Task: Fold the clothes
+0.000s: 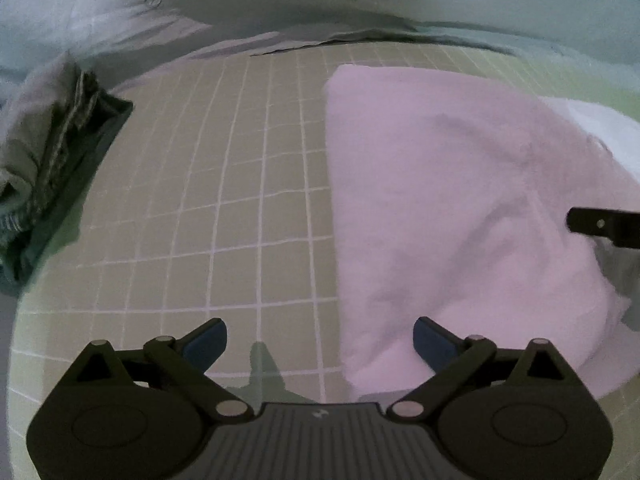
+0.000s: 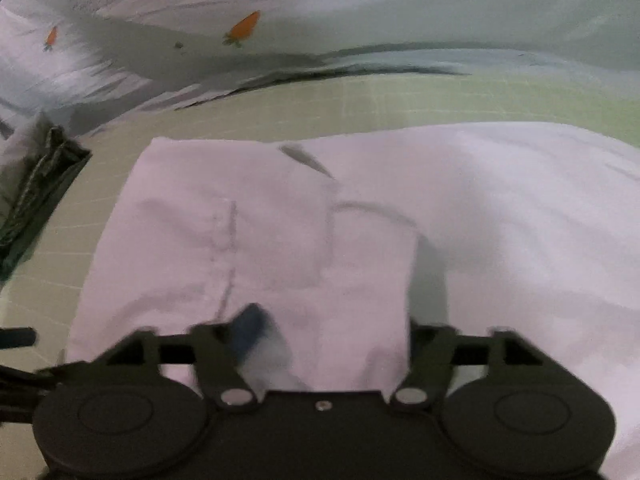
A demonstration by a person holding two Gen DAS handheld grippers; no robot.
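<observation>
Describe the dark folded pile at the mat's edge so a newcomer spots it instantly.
Start from the green grid mat on the bed. At its left edge, across bare mat from the pale pink garment, sits the stack of folded clothes. It is the only dark thing there: grey-green layers stacked with edges showing, unlike the single pale spread garment.

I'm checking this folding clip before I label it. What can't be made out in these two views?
- Right gripper, right wrist view: blurred; the pink garment covers its right finger, so a grip can't be confirmed.
- Pink garment, both views: cut off by the right frame edge; its type is unclear.
- Dark folded clothes, left wrist view: blurred and cut by the left edge; how many pieces is unclear.
- Left gripper: open, holding nothing.
</observation>
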